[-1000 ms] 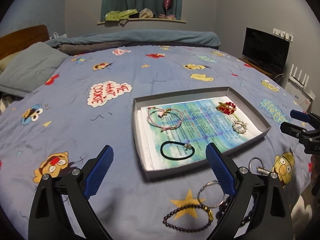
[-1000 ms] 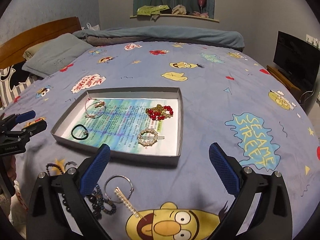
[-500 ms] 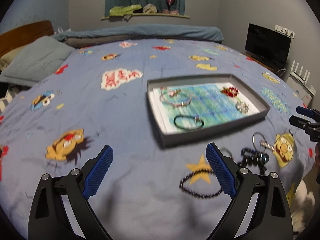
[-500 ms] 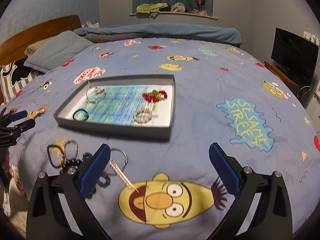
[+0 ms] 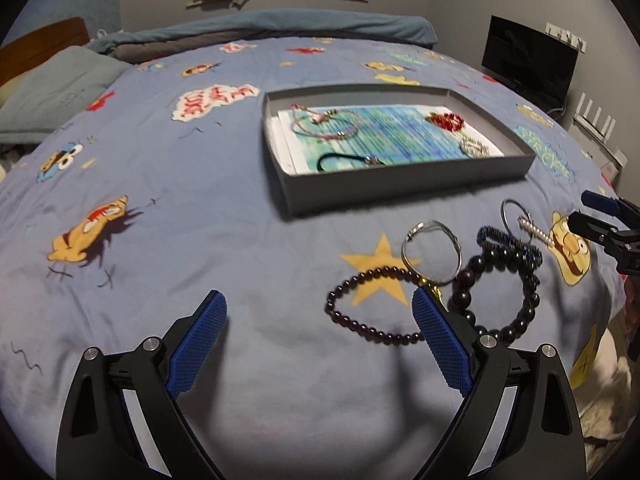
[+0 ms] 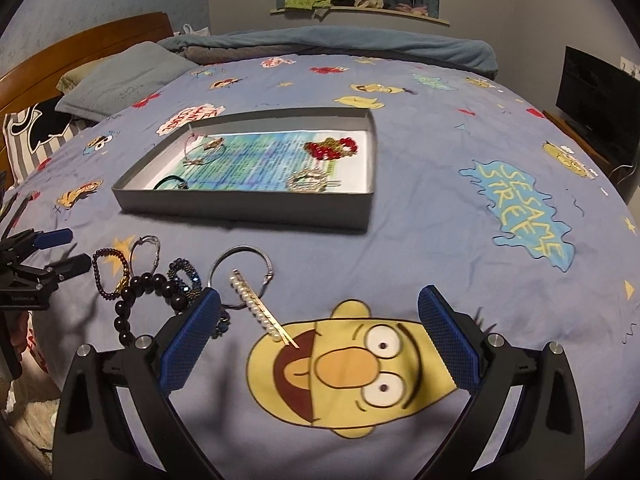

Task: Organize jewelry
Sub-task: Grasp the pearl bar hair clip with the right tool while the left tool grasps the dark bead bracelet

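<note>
Tray: a shallow grey tray (image 5: 404, 184) sat on the blue cartoon bedspread (image 5: 160, 200), lined with a printed sheet so the small pieces showed up against it.
Sorted: a pink cord bracelet (image 5: 324, 126), a black hair tie (image 5: 348, 161), a red bead ornament (image 5: 446, 121) and a sparkly round clip (image 6: 307, 181) lay spaced apart inside, each in its own patch.
Unsorted: just in front of the tray lay a small-bead bracelet (image 5: 372, 308), a big-bead bracelet (image 5: 498, 292), a silver bangle (image 5: 432, 252), a second ring (image 6: 242, 276) and a pearl hair clip (image 6: 260, 310), bunched and partly overlapping.
Left gripper (image 5: 318, 338): fingers spread wide, empty, low beside the small-bead bracelet, probably lined up to take it.
Right gripper (image 6: 318, 334): fingers spread wide, empty, with the pearl clip just ahead between them.
Judgement: sorting looked about half done.
</note>
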Available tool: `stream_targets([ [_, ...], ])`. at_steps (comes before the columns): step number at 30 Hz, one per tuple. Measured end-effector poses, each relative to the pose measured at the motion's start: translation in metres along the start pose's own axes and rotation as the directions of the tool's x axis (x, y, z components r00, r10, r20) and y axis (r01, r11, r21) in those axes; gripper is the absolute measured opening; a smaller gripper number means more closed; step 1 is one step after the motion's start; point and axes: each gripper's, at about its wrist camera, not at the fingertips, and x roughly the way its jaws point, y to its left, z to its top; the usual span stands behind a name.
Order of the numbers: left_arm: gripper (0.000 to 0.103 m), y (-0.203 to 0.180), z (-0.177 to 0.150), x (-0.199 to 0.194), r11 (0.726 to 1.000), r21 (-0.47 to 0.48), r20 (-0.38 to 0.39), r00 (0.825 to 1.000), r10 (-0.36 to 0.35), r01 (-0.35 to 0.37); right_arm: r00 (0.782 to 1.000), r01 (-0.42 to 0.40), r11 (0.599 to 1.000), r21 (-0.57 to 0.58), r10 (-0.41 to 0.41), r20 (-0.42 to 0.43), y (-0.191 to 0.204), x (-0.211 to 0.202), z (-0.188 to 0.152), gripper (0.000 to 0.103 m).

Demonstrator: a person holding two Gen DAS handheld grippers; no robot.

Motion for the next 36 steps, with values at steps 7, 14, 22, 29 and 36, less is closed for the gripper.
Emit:
stream_targets([
  [7, 0.093, -0.006, -0.002, 0.003, 1.000, 0.022, -0.008, 1.000, -0.010, 0.010, 1.000, -0.014, 1.000, -0.024, 0.014, -0.018, 0.016, 0.013, -0.007, 0.097],
  [14, 0.092, -0.004, -0.004, 0.006, 1.000, 0.015, -0.011, 1.000, -0.024, 0.024, 1.000, -0.015, 0.999, -0.051, 0.014, -0.025, 0.020, 0.018, -0.010, 0.085],
  [22, 0.074, -0.006, -0.002, 0.012, 0.999, 0.011, -0.026, 0.999, -0.034, 0.034, 0.998, -0.036, 0.996, -0.077, 0.032, -0.051, 0.023, 0.022, -0.013, 0.059],
  [29, 0.064, -0.006, -0.003, 0.020, 0.999, 0.021, -0.040, 0.999, -0.023, 0.024, 0.997, -0.063, 0.995, -0.082, 0.058, -0.058, 0.025, 0.025, -0.015, 0.048],
  [36, 0.045, -0.011, -0.004, 0.018, 0.997, 0.076, -0.018, 1.000, -0.023, 0.025, 0.996, -0.073, 0.993, -0.097, 0.067, -0.065, 0.026, 0.029, -0.013, 0.045],
])
